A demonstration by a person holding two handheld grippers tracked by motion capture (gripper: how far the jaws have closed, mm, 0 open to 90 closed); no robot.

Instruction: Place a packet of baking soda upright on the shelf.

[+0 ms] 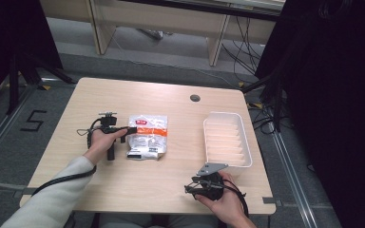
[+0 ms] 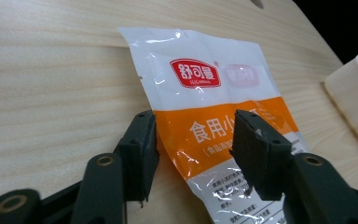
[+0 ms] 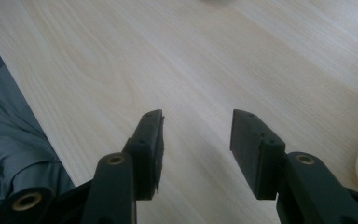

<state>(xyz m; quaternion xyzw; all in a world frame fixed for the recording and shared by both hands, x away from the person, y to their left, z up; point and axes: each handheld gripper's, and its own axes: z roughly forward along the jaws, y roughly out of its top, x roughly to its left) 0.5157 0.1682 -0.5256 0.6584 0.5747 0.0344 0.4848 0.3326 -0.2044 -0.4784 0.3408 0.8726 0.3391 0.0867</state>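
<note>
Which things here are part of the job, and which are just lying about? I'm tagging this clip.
Seemingly in play:
- packet, flat on the table, left gripper open astride its edge
- white tray, empty, beside the open right gripper

Just there:
- table
- black stands and cables on the floor

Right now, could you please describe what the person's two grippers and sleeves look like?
Both grippers are black. The left gripper has a black cable looping beside it and trailing along the light grey sleeve. The right gripper carries a grey three-cornered plate on top and a black cable. Up close, the fingers are flat, blocky black pads on arms with brass-coloured rivets.
</note>
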